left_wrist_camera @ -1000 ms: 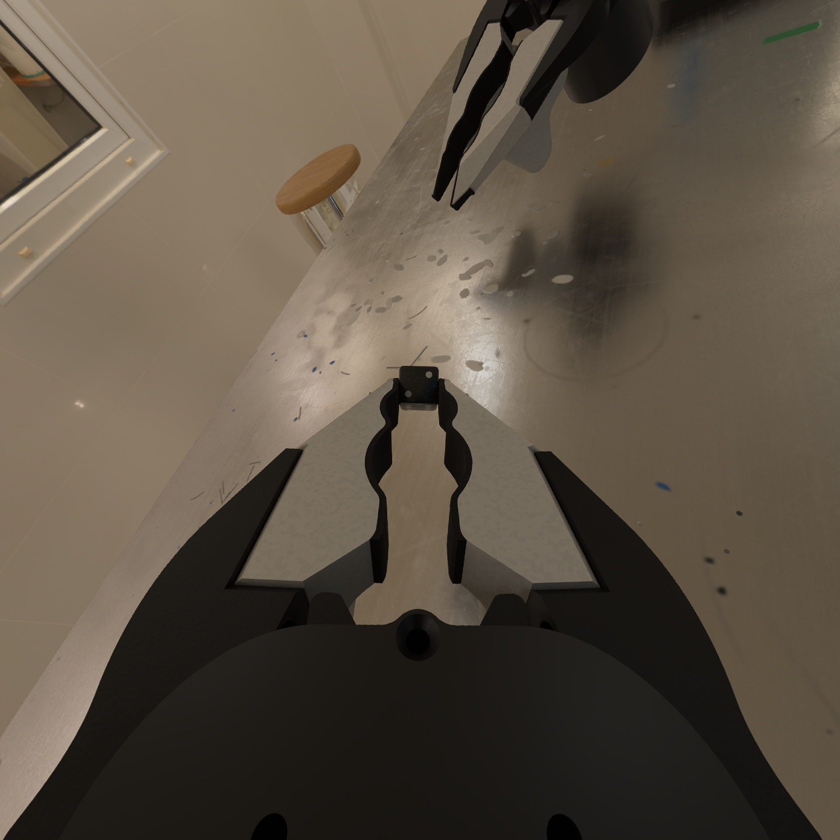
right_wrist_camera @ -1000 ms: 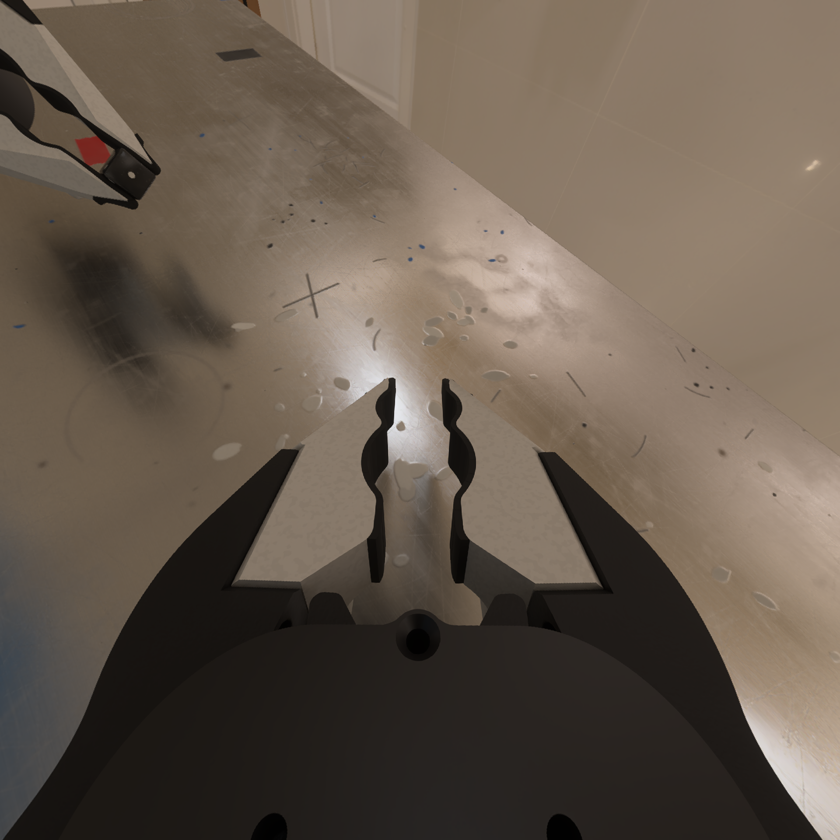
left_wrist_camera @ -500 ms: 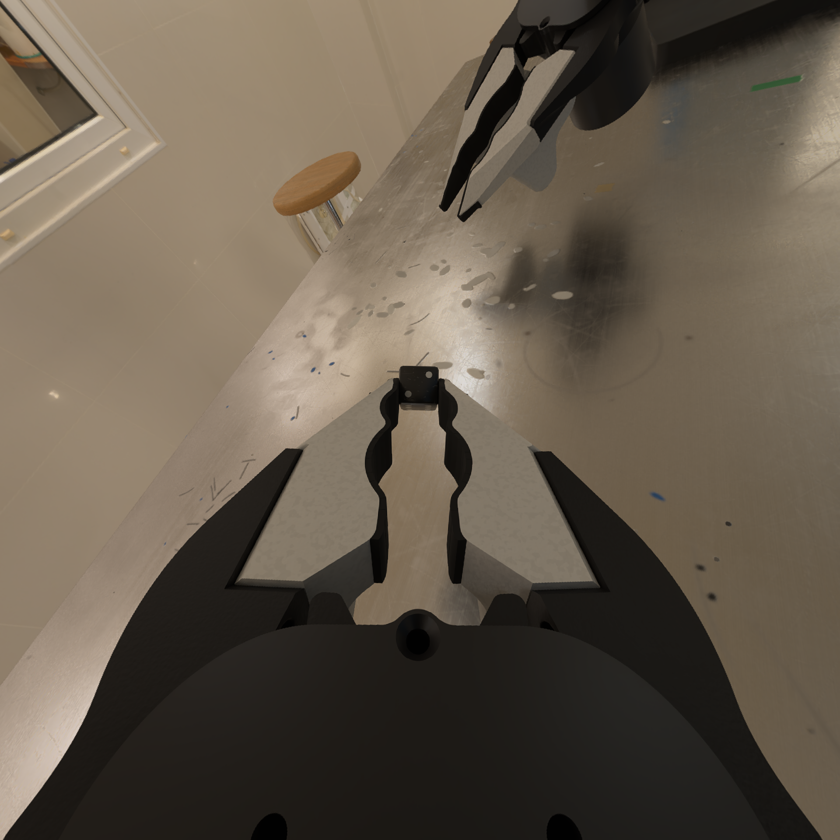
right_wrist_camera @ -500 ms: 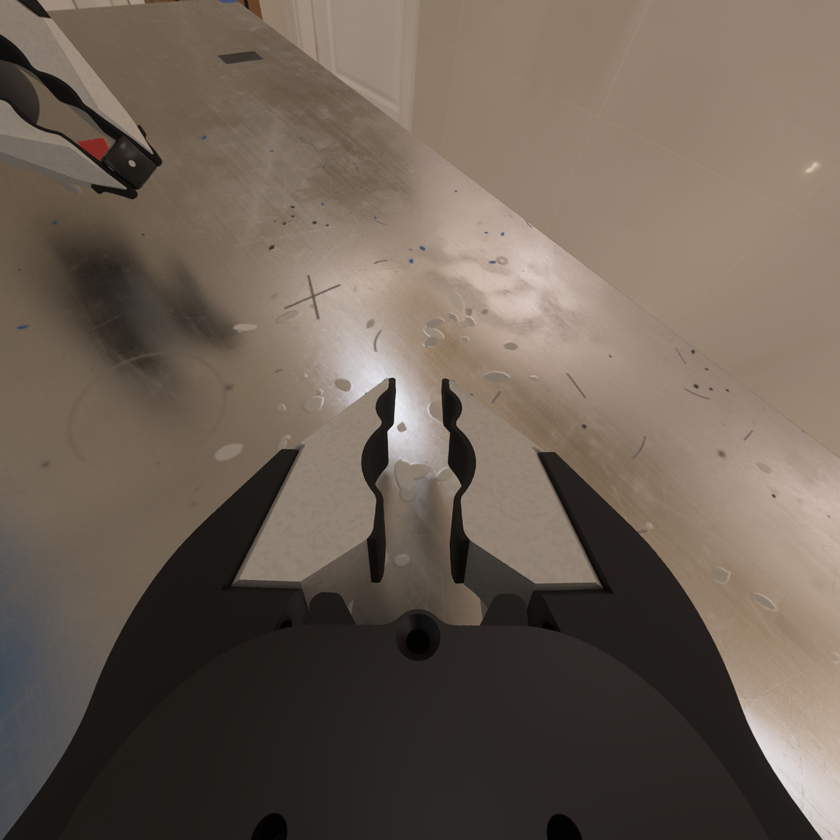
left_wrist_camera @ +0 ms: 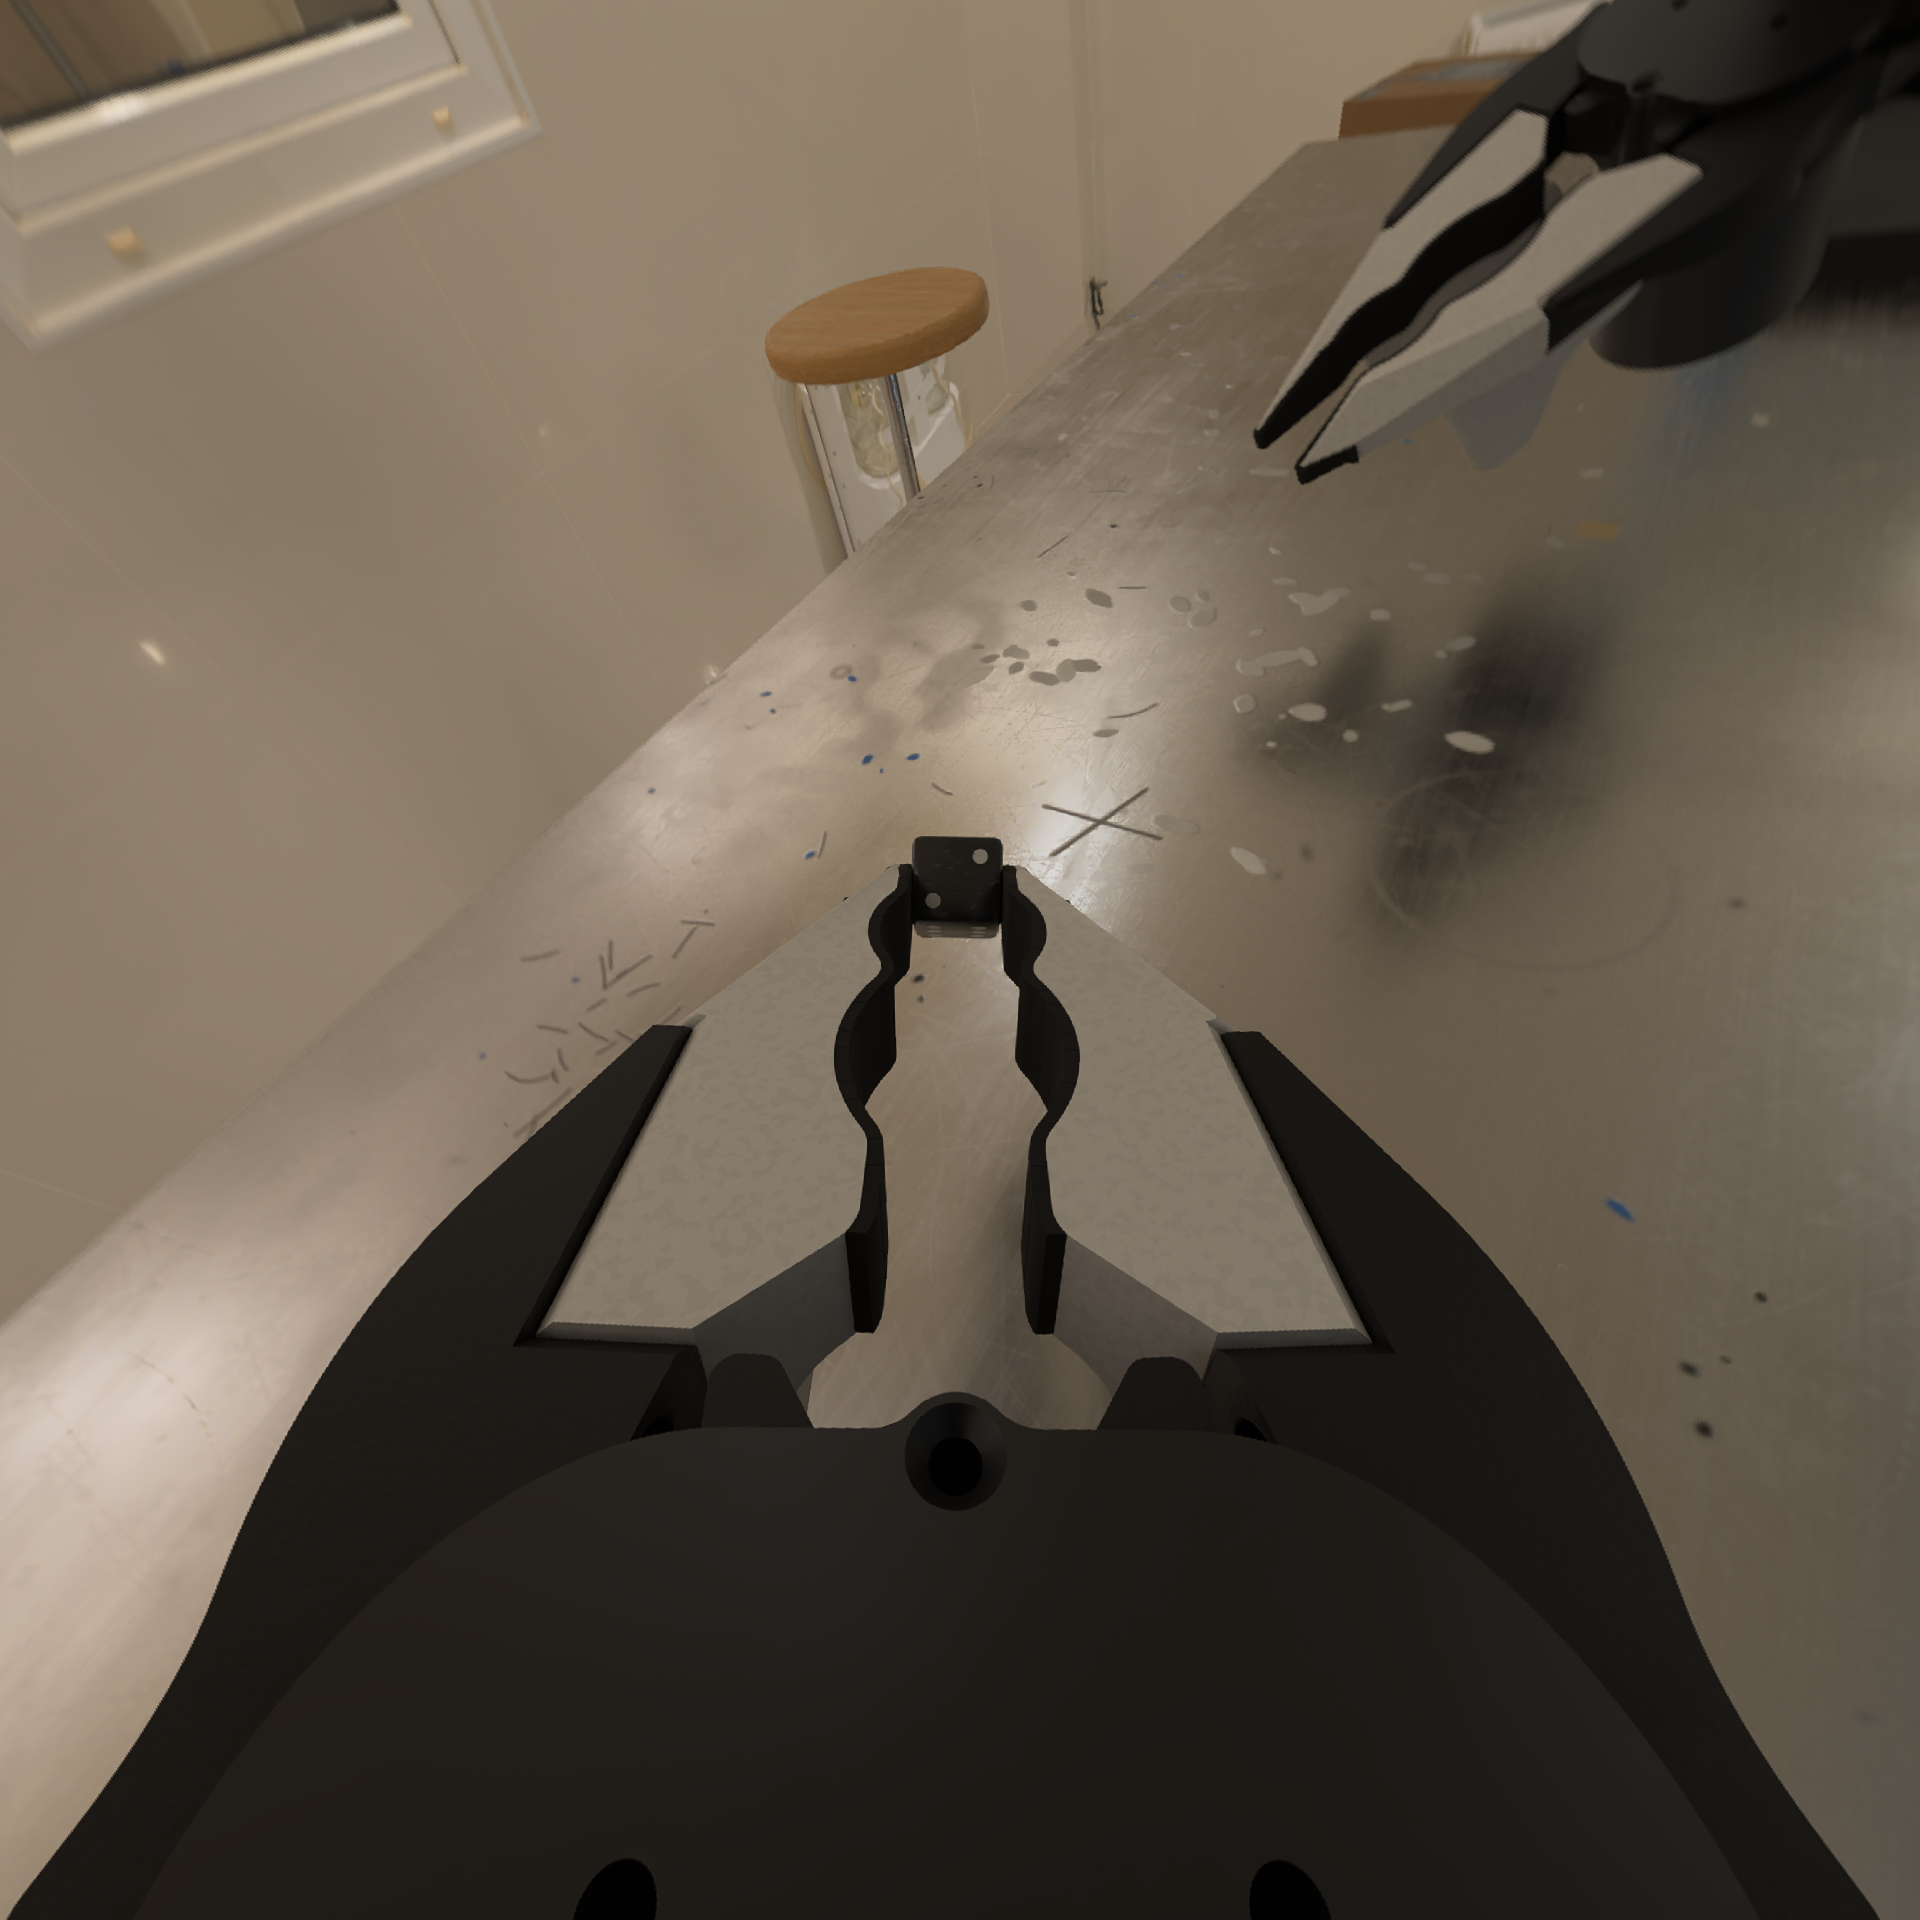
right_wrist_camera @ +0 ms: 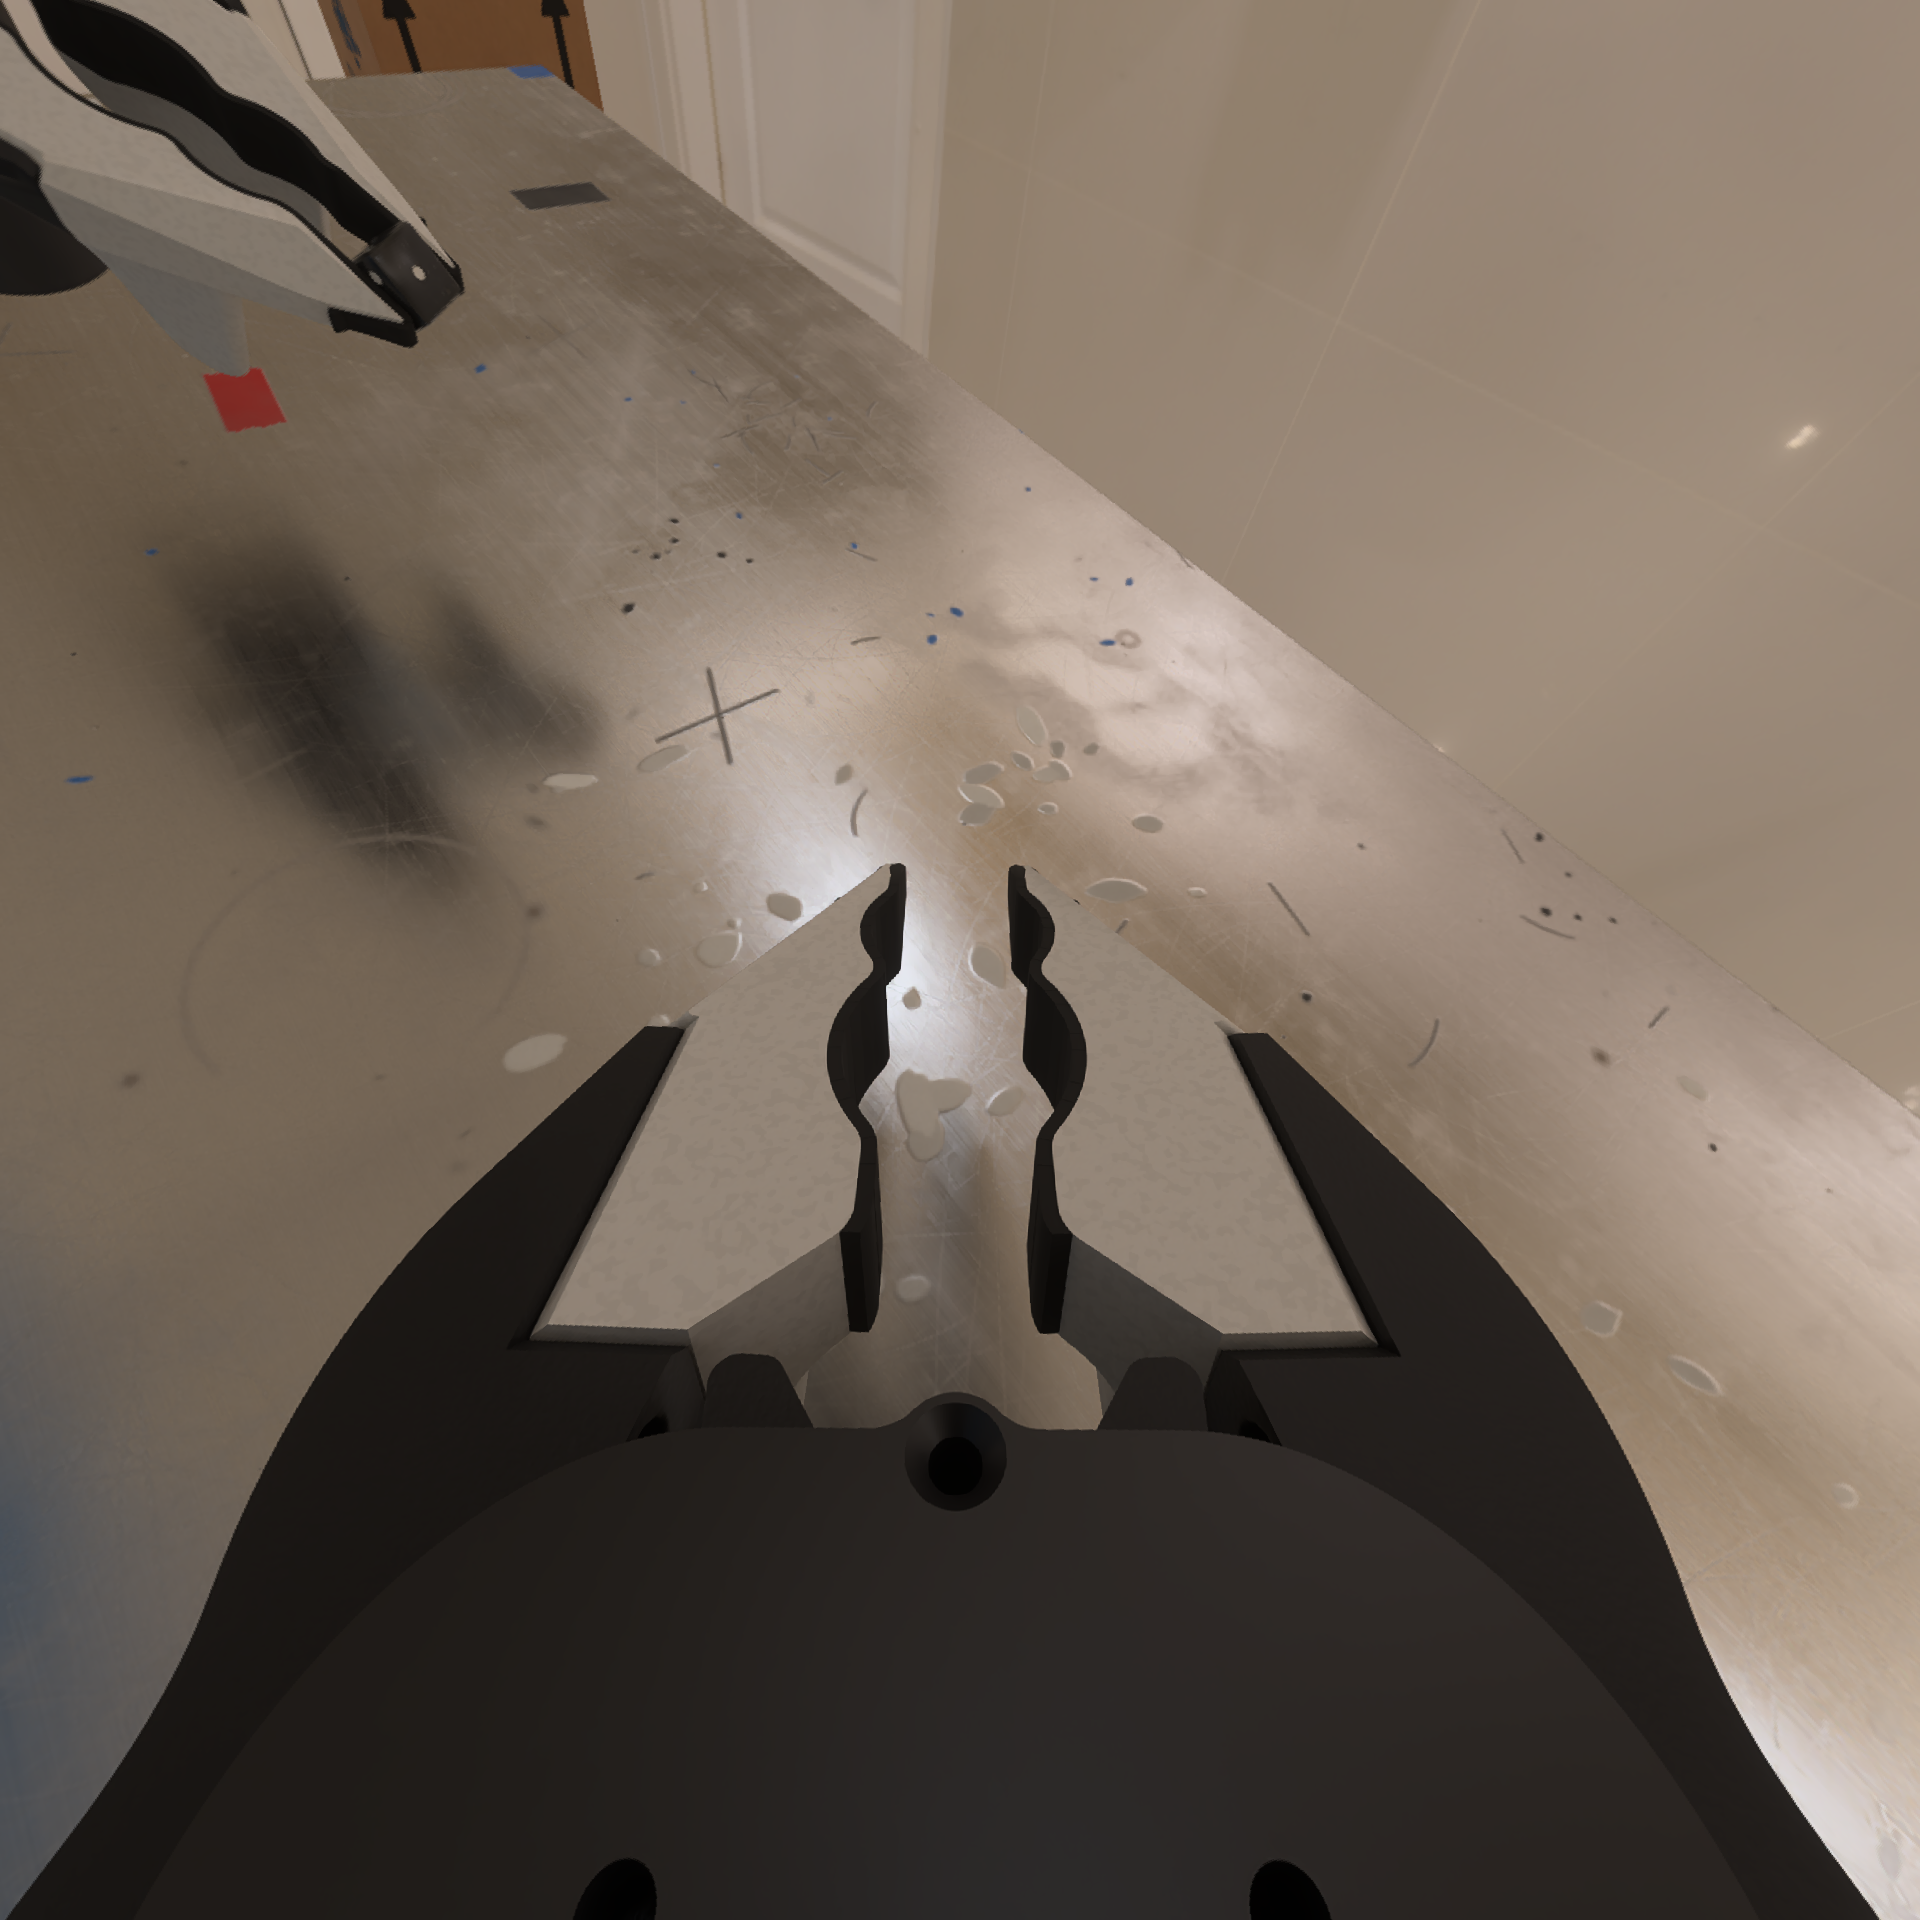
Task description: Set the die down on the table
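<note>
A small black die with white pips (left_wrist_camera: 957,881) is pinched between the fingertips of my left gripper (left_wrist_camera: 957,899), which is shut on it and holds it clear of the scratched metal table (left_wrist_camera: 1403,1091). A scratched cross mark (left_wrist_camera: 1101,826) lies just right of the die. The right wrist view shows the left gripper at the top left, with the die (right_wrist_camera: 410,272) at its tip. My right gripper (right_wrist_camera: 956,878) is open and empty, low over the table (right_wrist_camera: 468,1039). It also shows in the left wrist view (left_wrist_camera: 1299,452), far right.
The table's long edge runs diagonally, with pale floor beyond it. A wooden-topped stool (left_wrist_camera: 878,312) stands off that edge. A red patch (right_wrist_camera: 244,400) and a dark grey patch (right_wrist_camera: 556,195) lie on the table's far part. A cardboard box (right_wrist_camera: 457,42) stands past the far end.
My left gripper has moved with the die, bringing the cross mark into view beside it. In the right wrist view it has moved right, uncovering the red patch. The right gripper has barely moved.
</note>
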Controlling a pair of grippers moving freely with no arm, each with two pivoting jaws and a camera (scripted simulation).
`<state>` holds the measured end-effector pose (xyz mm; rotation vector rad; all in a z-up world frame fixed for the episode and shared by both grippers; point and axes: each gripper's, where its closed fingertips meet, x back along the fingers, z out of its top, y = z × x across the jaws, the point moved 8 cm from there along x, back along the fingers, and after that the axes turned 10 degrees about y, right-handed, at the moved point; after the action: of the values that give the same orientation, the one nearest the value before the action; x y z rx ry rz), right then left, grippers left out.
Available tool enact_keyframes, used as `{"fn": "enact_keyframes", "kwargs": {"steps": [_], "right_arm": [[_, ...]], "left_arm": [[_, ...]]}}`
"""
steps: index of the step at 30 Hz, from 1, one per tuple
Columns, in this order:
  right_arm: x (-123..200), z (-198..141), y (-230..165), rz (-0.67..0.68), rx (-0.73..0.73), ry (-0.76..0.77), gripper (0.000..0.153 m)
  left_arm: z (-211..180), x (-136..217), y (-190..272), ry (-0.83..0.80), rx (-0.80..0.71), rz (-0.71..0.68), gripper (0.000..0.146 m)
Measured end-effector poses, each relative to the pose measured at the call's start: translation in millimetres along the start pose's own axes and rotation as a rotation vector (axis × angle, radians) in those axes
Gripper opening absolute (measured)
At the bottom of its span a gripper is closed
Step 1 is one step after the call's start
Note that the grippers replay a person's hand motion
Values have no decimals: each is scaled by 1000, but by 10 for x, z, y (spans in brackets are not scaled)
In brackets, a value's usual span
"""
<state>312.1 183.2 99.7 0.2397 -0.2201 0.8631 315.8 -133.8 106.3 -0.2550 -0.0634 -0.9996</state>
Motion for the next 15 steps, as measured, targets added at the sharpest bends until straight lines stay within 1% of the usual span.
{"fn": "enact_keyframes", "kwargs": {"steps": [4, 7, 11, 15], "right_arm": [[24, 41, -15, -7, 15, 18, 18], [28, 54, -32, -10, 28, 24, 18], [19, 44, -42, -18, 46, 19, 16], [1, 20, -40, -11, 35, 6, 16]], "left_arm": [[-43, 7, -107, -4, 179, 12, 16], [-37, 48, -181, 22, 276, 32, 16], [14, 126, -263, 53, 321, 70, 16], [99, 195, -289, 112, 404, 53, 16]]}}
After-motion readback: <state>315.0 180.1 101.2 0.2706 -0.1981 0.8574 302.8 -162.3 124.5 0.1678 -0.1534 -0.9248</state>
